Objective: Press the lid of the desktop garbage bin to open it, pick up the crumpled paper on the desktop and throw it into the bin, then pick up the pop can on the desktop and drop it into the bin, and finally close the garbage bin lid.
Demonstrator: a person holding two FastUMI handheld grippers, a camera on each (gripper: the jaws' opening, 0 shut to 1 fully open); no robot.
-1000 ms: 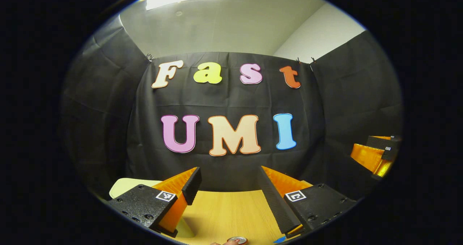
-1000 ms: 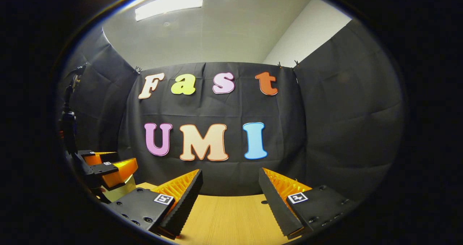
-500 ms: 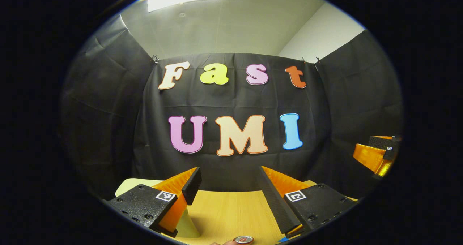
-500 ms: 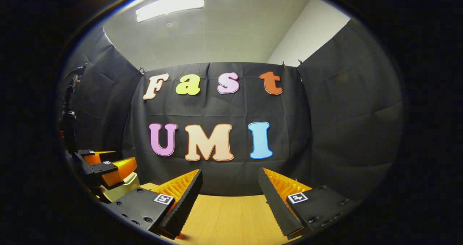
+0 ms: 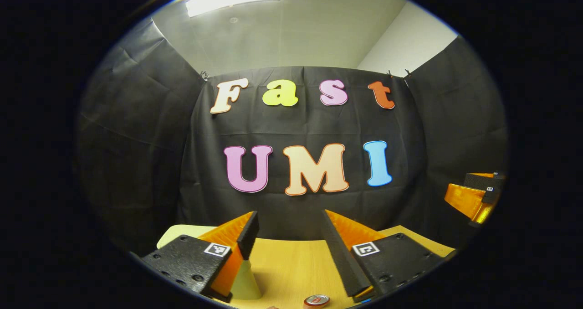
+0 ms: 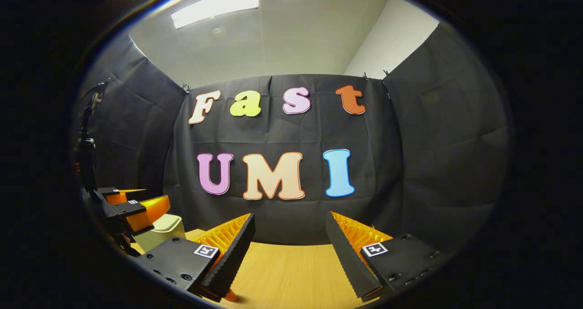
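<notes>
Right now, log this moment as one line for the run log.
left gripper: open, above bin | right gripper: open, holding nothing | bin: lid closed | pop can: on desktop | stage: lid not yet pressed

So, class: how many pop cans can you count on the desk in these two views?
1. The pop can stands on the wooden desk at the bottom edge of the left gripper view, below the open left gripper. Others may be hidden.
</notes>
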